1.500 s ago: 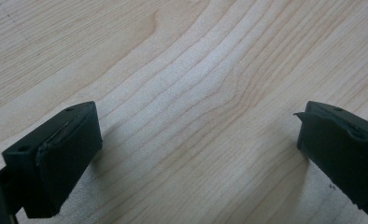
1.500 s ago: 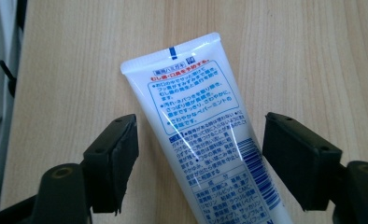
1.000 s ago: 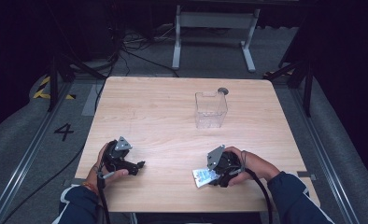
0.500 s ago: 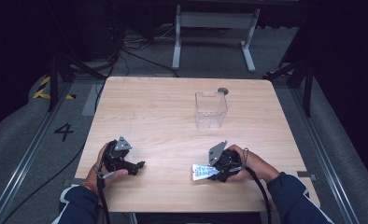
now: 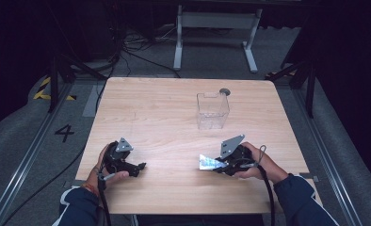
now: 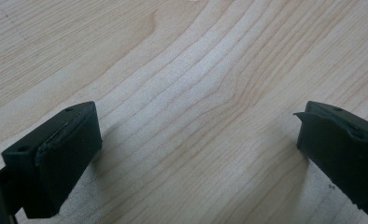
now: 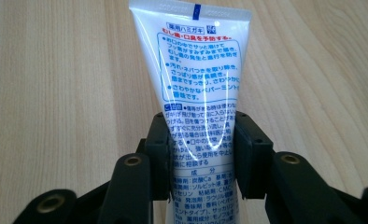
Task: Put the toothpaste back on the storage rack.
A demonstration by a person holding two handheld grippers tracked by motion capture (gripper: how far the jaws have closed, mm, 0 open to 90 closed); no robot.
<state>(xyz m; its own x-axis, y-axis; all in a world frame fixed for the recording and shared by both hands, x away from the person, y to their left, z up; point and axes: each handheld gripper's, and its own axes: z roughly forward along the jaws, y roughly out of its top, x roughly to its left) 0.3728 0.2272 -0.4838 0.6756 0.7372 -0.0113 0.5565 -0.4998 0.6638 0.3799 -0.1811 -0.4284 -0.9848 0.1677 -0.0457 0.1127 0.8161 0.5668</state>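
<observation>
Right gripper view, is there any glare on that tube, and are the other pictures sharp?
Right gripper view: curved white glare streaks run down the tube, yet its print stays readable, and the near fingers look soft. Left gripper view: sharp wood grain on the table, with soft shadows beside each finger. High view: table evenly lit, surroundings dark, the clear box faint.

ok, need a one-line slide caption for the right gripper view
Right gripper clamps a white toothpaste tube between its jaws, crimped end pointing away, over the wooden table.
</observation>
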